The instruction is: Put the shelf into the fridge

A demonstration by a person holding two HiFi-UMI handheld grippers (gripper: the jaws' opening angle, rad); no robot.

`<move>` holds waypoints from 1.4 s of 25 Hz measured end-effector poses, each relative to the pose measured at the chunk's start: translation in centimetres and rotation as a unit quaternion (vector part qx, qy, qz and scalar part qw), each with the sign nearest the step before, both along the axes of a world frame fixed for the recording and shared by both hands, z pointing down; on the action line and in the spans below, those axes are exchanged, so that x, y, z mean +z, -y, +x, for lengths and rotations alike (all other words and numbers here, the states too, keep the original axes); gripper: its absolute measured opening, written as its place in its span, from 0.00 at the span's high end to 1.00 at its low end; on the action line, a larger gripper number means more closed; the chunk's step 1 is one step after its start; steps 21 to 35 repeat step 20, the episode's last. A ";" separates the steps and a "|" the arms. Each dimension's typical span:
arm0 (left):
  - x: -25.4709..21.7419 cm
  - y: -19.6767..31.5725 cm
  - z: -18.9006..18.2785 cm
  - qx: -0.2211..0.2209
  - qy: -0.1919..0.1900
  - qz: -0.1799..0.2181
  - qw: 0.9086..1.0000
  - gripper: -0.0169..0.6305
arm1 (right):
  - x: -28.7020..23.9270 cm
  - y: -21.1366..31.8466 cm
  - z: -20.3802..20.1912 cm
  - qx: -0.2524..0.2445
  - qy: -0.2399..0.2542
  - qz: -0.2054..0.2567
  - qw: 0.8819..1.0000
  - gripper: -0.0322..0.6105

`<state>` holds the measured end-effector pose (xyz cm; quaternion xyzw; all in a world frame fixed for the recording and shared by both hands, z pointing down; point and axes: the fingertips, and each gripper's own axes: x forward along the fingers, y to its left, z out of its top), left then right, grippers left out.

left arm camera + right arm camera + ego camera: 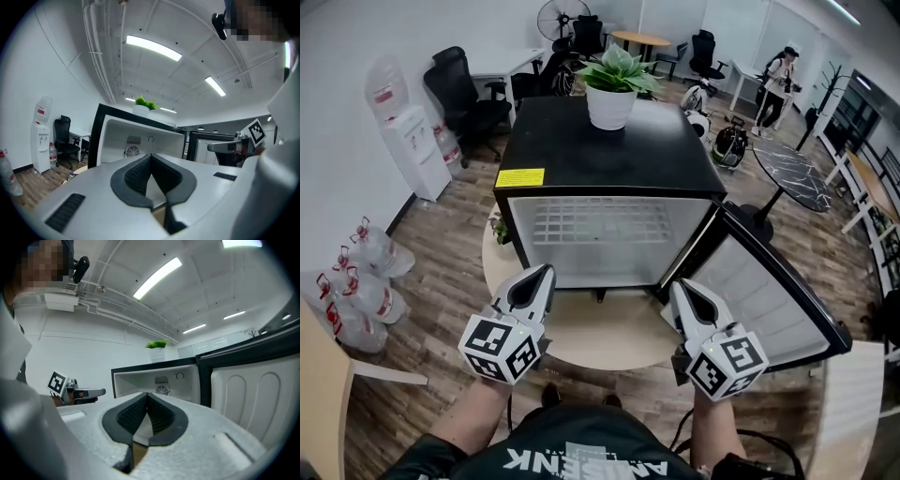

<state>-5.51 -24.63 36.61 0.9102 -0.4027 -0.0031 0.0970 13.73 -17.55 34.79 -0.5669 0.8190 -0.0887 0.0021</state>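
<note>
The black mini fridge [609, 150] stands on a round tabletop [600, 333], its cavity facing the person, and its door [769, 291] is swung wide open to the person's right, showing the white inner liner. The wire shelf [605, 223] lies inside the cavity as a pale grid spanning nearly its full width, roughly level and apart from both tools; whether it sits squarely on its side ledges cannot be told. A potted plant [612, 89] rests on the fridge top. The left tongs [547, 270] and the right tongs [678, 285] hover side by side just in front of the opening, above the tabletop edge; each has its jaws pressed fully together with nothing between them. The placing step therefore appears complete, and the task is judged to be at or near its end. Any next move would call for confirming that the shelf is seated and then shutting the door, most likely with the right tongs, which hang nearest its hinged edge, and would have to reach round to its outer face.
</note>
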 end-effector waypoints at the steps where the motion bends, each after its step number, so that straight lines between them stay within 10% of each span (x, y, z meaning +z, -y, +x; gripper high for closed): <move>1: -0.2 0.0 0.0 -0.001 0.000 0.002 1.000 0.97 | -0.2 0.0 0.0 0.000 -0.002 0.002 1.000 0.94; 35: -1.5 -0.1 0.0 0.003 -0.004 0.007 1.000 0.97 | -0.6 0.4 -0.3 0.004 -0.003 -0.004 1.000 0.94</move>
